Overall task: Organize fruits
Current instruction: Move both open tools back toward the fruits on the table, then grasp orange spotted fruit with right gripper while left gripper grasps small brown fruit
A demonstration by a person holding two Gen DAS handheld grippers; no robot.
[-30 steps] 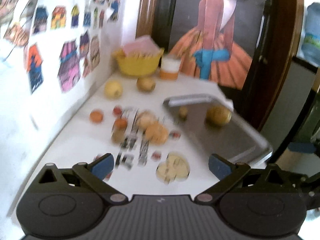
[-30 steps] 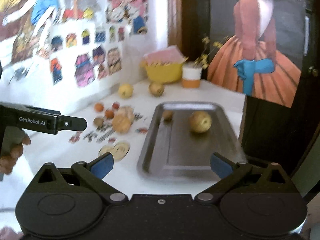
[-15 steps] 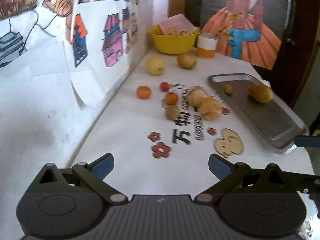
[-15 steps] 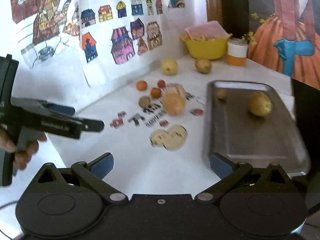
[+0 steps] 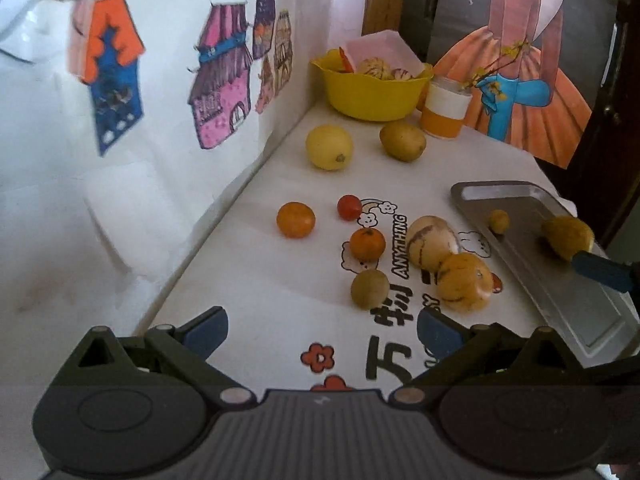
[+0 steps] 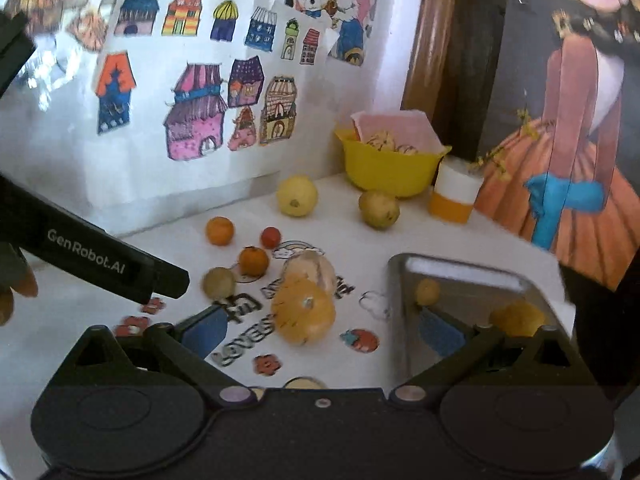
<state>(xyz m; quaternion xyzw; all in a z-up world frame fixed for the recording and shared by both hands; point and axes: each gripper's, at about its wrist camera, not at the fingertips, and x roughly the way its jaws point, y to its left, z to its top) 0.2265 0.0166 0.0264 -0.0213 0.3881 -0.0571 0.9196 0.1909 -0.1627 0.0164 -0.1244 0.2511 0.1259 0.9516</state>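
Note:
Loose fruit lies on the white printed tablecloth: a lemon (image 5: 329, 147), a brown oval fruit (image 5: 402, 141), an orange (image 5: 295, 219), a small red fruit (image 5: 349, 207), a tangerine (image 5: 367, 244), a pale striped melon (image 5: 432, 242), an orange striped melon (image 5: 464, 282) and a greenish round fruit (image 5: 369, 289). The metal tray (image 5: 560, 300) on the right holds a small yellow fruit (image 5: 499, 221) and a bigger yellow one (image 5: 568, 236). My left gripper (image 5: 322, 334) is open and empty, short of the greenish fruit. My right gripper (image 6: 322, 330) is open, with the orange striped melon (image 6: 304, 312) just ahead between its fingers.
A yellow bowl (image 5: 372, 88) with fruit and pink paper stands at the back by the wall, an orange-and-white cup (image 5: 446, 114) beside it. The picture-covered wall runs along the left. The left gripper's body (image 6: 100, 264) crosses the right wrist view's left side.
Both grippers have come forward and lower toward the loose fruit. The right one has swung left from over the tray to face the orange striped melon. Both stay open.

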